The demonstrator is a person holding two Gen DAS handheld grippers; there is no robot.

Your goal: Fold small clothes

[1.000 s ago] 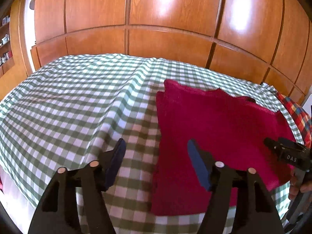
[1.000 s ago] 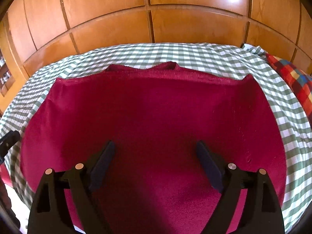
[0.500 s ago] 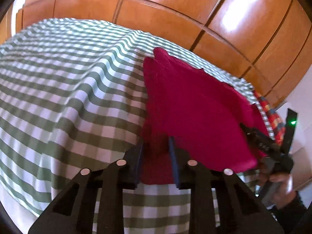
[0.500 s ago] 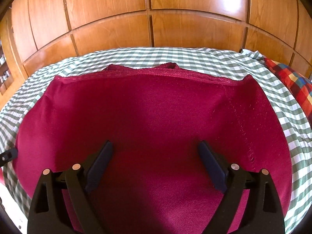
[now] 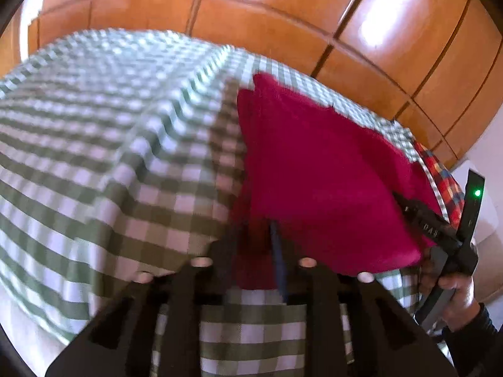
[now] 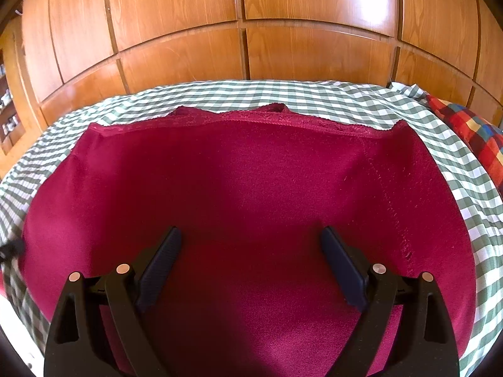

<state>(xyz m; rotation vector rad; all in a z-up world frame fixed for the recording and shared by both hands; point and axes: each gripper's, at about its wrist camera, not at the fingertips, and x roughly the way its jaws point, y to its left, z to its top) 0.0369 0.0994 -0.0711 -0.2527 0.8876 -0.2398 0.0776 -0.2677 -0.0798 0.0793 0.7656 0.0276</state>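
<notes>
A dark red garment (image 5: 314, 163) lies flat on the green checked cloth (image 5: 110, 157). My left gripper (image 5: 256, 229) is at the garment's near left corner with a bunch of red fabric between its pads. Its jaws stand narrow and are opening, and the view is blurred. In the right wrist view the same garment (image 6: 245, 188) fills the middle, its lace-trimmed hem at the far side. My right gripper (image 6: 251, 238) hovers wide open over the near half of the garment, nothing between its fingers.
The checked cloth (image 6: 283, 94) covers a bed or table that ends at a wooden panelled wardrobe (image 6: 251, 31). A bright multicoloured plaid cloth (image 6: 471, 128) lies at the far right. A hand (image 5: 456, 295) holds the right gripper's handle at the left wrist view's right edge.
My left gripper came down and right onto the garment's near left corner and narrowed from wide open to closed around the fabric. The right gripper has stayed open over the garment.
</notes>
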